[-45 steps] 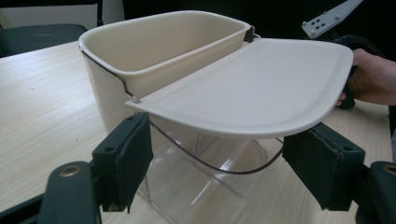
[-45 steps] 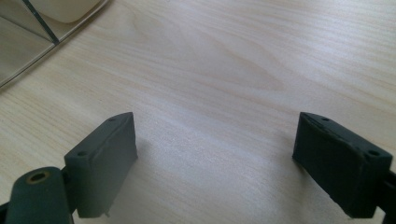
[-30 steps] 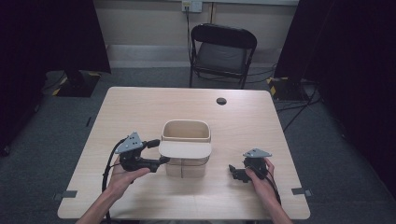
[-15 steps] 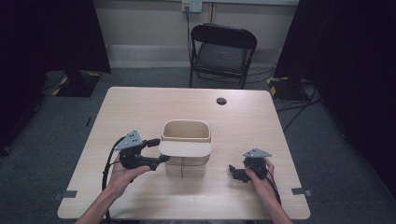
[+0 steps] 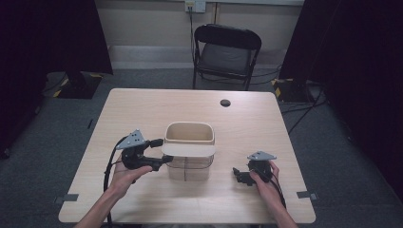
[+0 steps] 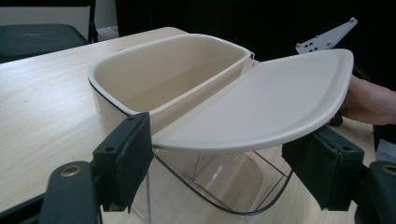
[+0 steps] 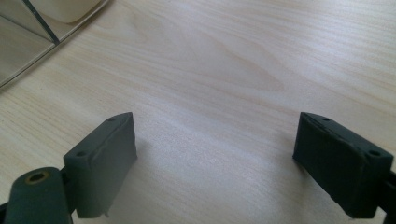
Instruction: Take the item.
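Left gripper view: spread jaws of the left gripper (image 6: 219, 172) flank a bin's (image 6: 163, 79) cream lid (image 6: 261, 107); closing askew could tip it; right gripper (image 7: 224, 163) rests open on the tabletop (image 7: 224, 60).

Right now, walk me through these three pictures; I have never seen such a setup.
A person sits at a wooden table with hand-held tongs in each hand. One picture looks down from above; the other two come from cameras riding on each tool. On the table stands a clear bin with a cream rim and a cream flap lid that sticks out level toward the person. The left tongs stand open on either side of that lid's edge; whether the pads touch it I cannot tell. The right tongs are open, holding nothing, low over bare wood. A small dark disc lies at the far edge.
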Demonstrator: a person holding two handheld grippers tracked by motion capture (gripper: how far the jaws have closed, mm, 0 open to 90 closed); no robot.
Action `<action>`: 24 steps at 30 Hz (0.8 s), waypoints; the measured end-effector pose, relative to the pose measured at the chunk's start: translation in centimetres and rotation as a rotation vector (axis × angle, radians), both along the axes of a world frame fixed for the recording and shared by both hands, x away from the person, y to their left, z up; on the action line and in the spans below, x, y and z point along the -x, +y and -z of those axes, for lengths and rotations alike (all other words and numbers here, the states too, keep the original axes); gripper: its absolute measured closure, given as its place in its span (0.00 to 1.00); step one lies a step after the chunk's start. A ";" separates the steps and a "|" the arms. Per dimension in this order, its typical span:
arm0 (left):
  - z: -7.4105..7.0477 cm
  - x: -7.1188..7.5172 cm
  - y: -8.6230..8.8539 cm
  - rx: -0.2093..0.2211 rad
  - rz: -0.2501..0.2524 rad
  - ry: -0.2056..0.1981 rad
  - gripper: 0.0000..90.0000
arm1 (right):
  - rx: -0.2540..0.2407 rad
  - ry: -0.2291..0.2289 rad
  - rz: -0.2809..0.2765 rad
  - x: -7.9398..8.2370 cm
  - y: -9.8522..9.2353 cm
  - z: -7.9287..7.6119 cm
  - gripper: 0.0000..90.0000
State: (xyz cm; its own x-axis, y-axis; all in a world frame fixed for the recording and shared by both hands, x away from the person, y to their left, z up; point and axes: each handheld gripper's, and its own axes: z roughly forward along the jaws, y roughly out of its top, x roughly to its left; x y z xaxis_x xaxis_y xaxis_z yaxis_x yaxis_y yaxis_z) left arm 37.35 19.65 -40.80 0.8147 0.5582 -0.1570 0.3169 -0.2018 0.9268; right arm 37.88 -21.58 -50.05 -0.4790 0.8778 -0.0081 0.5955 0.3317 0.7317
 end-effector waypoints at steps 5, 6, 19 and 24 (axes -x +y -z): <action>-0.2 -0.1 0.0 0.001 -0.001 0.002 0.27 | 0.000 0.000 0.000 0.0 0.0 0.0 0.14; -0.2 -0.1 0.0 0.004 0.000 0.002 0.28 | 0.000 0.000 0.000 0.0 0.0 0.0 0.14; -0.3 -0.3 -0.1 0.017 -0.006 0.002 0.29 | 0.000 0.000 -0.001 0.0 0.0 0.0 0.14; -0.6 -0.4 -0.4 0.009 0.006 -0.004 0.31 | 0.001 0.001 -0.001 0.0 0.0 0.0 0.14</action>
